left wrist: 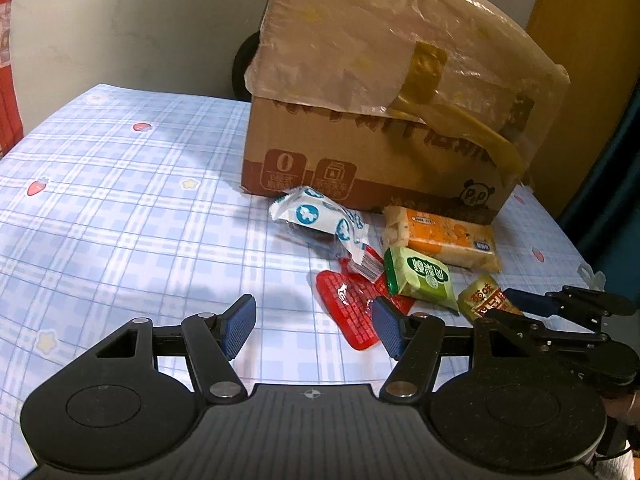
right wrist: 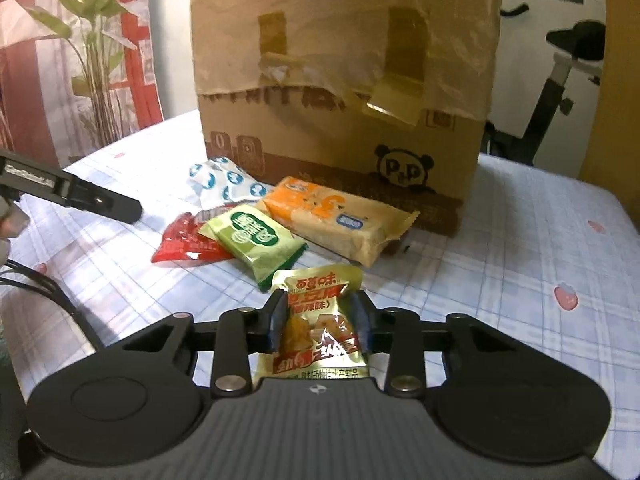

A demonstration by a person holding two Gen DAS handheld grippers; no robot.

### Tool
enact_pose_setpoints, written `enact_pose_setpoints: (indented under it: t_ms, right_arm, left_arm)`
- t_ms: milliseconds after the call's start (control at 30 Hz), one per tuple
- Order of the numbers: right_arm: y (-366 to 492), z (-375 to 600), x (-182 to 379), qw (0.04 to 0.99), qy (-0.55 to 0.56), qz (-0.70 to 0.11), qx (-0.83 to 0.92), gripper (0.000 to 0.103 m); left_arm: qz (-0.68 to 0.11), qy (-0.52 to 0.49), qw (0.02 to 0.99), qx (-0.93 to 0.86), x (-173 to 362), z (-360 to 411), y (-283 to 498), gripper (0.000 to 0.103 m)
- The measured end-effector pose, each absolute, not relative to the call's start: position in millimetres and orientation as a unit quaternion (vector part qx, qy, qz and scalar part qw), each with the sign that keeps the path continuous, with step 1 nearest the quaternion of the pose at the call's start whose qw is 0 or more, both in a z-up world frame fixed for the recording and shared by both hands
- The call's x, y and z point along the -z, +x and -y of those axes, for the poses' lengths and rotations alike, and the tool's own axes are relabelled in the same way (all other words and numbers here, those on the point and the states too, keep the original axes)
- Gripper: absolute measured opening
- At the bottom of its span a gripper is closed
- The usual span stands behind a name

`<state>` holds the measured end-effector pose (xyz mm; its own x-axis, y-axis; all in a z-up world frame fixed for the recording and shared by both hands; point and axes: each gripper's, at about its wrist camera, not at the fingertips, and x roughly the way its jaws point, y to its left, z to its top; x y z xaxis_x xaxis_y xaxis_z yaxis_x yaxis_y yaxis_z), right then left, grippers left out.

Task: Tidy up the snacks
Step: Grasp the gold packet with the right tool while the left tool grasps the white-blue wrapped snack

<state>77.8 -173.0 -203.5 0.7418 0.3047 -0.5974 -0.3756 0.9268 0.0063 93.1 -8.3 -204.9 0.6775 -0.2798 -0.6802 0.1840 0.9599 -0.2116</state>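
Snack packets lie on the checked cloth in front of a cardboard box (left wrist: 372, 152): a white-and-blue packet (left wrist: 316, 216), an orange packet (left wrist: 444, 236), a green packet (left wrist: 424, 276), a red packet (left wrist: 352, 308) and a gold packet (left wrist: 486, 296). My left gripper (left wrist: 314, 326) is open and empty, just left of the red packet. My right gripper (right wrist: 320, 320) has its jaws closed against the sides of the gold packet (right wrist: 320, 328), which rests on the cloth. It also shows at the right of the left wrist view (left wrist: 516, 304). The green (right wrist: 256, 240), orange (right wrist: 336, 220), red (right wrist: 188, 244) and white-and-blue (right wrist: 224, 184) packets lie beyond.
The cardboard box (right wrist: 344, 92), partly covered with plastic film and tape, stands at the back of the blue checked tablecloth (left wrist: 120, 200). A plant (right wrist: 92, 40) and red curtain are at left, an exercise bike (right wrist: 560, 72) behind right. My left gripper's side (right wrist: 72, 192) reaches in from the left.
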Motion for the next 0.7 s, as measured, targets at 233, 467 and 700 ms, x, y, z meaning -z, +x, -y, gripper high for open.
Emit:
enact_pose_setpoints:
  t_ms: [233, 467, 700]
  right_arm:
    - [67.5, 190.4, 197.3, 0.947, -0.008, -0.278, -0.159, 0.037]
    - [70.9, 205.7, 195.8, 0.95, 0.031, -0.275, -0.142, 0.037]
    - [69.6, 203.3, 196.1, 0.95, 0.022, -0.274, -0.147, 0.037]
  left_arm:
    - [-0.387, -0.05, 0.911, 0.129, 209.2, 14.1, 98.3, 0.066]
    - [-0.388, -0.026, 0.91, 0.144, 211.2, 28.8, 107.9, 0.066]
    - [-0.383, -0.032, 0.912, 0.139, 207.1, 34.4, 125.4, 0.066]
